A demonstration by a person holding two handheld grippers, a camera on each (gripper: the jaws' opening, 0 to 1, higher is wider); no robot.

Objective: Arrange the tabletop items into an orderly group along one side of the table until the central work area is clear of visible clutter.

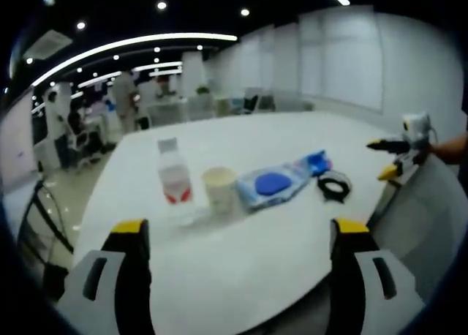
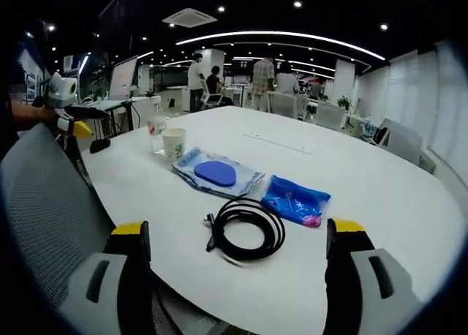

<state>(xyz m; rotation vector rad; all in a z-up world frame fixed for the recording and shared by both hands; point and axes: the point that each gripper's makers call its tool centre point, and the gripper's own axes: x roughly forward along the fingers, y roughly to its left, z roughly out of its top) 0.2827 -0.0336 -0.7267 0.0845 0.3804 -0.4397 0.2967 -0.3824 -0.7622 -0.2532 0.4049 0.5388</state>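
A row of things runs sideways ahead of the right gripper's [image 2: 238,240] wide, empty jaws: cable [image 2: 245,229], pouch [image 2: 296,200], pack [image 2: 216,174], cup [image 2: 174,142], bottle [image 2: 156,134]. The left gripper [image 1: 238,236] is wide and empty too.

On the bench [image 2: 409,196]: one bottle [image 2: 156,134], one cup [image 2: 174,142], one cable [image 2: 247,229], two blue packs [image 2: 217,174] [image 2: 295,200].

Both grippers [image 1: 234,236] [image 2: 238,236]: grey jaws with black inner faces, yellow tips
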